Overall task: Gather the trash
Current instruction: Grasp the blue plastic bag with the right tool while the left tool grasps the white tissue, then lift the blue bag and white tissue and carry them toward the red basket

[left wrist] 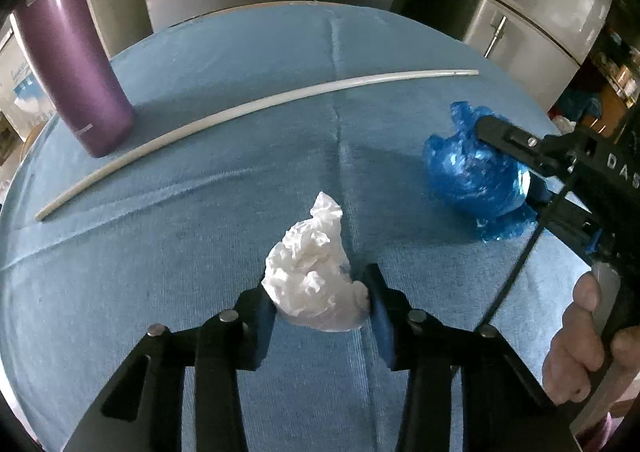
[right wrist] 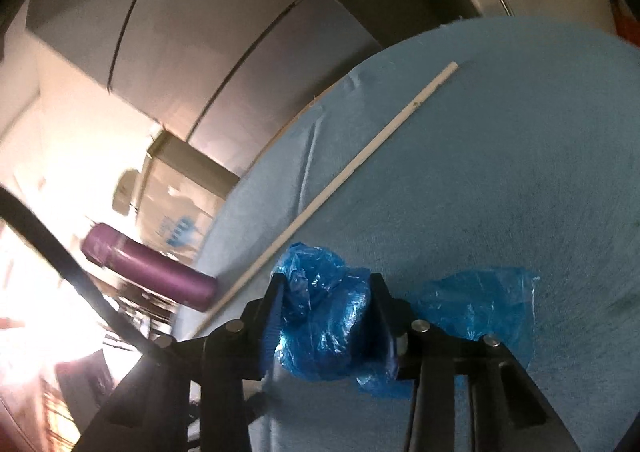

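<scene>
trash lies in two pieces on the blue cloth of the worktop: a crumpled white tissue near the front edge and a crumpled blue plastic bag to its right, well apart from it. the left gripper has its jaws clamped on the tissue, both blue pads pressing its sides. the right gripper has its jaws around the bag, which fills the gap between them and bulges out on the right; a hand holds its grip. white letters "das" show on the right gripper's body, cut off by the edge of the left wrist view. a purple bottle stands at the far left with small print too tiny to read. a long white rod lies across the cloth behind both pieces. grey fridges stand beyond the worktop.
</scene>
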`<state>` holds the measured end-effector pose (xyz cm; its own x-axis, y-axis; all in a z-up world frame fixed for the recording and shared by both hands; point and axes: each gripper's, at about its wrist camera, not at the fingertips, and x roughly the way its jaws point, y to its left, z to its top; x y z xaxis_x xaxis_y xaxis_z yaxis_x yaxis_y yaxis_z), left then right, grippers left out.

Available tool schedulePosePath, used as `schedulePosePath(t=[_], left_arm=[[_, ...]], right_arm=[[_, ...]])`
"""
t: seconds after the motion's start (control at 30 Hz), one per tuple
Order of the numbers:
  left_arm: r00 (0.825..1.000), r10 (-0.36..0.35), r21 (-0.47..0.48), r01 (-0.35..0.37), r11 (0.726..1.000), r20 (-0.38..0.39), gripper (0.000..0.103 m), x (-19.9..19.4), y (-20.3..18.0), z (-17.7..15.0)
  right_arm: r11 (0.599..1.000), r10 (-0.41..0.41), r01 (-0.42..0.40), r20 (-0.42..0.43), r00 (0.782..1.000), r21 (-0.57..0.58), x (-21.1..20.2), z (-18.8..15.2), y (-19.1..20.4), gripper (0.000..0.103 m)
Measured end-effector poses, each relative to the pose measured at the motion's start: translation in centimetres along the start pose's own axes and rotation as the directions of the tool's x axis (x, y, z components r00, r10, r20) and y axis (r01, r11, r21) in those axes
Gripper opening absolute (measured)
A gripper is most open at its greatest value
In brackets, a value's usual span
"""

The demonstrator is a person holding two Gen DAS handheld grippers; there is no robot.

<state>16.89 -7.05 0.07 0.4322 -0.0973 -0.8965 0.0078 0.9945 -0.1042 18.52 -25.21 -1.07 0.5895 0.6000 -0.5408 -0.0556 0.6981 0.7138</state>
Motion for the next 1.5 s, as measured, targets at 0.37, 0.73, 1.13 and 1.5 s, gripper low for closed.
schedulePosePath(t=[0.37, 0.73, 1.13, 1.5], left_arm=[[0.994, 0.094, 0.007, -0.095, 0.996, 0.061, 0.043, -6.4, 0.4, -3.2], [0.952, 0.297, -0.015, -0.296, 0.955, 0.071, 0.043, -15.4, 4.8, -10.0], [0.965, 0.231, -0.076, -0.222, 0.972, 0.125, 0.043, -17.8, 9.7, -11.7], [0.933, 0.198, 0.045, -0.222, 0.974, 0.301, 0.043, -22.0, 7.7, -11.4]], right_arm=[[0.967, 0.216, -0.219, 0.036, 0.976, 0.128, -0.3, -0.3, -1.2, 0.043], [0.951, 0.292, -0.298, 0.078, 0.953, 0.079, -1.2, -0.6, 0.8, 0.043], [0.974, 0.218, -0.224, 0.128, 0.968, 0.029, -7.0, -4.8, 2.9, 0.043], [0.986, 0.158, -0.163, 0.153, 0.975, 0.023, -18.4, -14.5, 7.7, 0.043]])
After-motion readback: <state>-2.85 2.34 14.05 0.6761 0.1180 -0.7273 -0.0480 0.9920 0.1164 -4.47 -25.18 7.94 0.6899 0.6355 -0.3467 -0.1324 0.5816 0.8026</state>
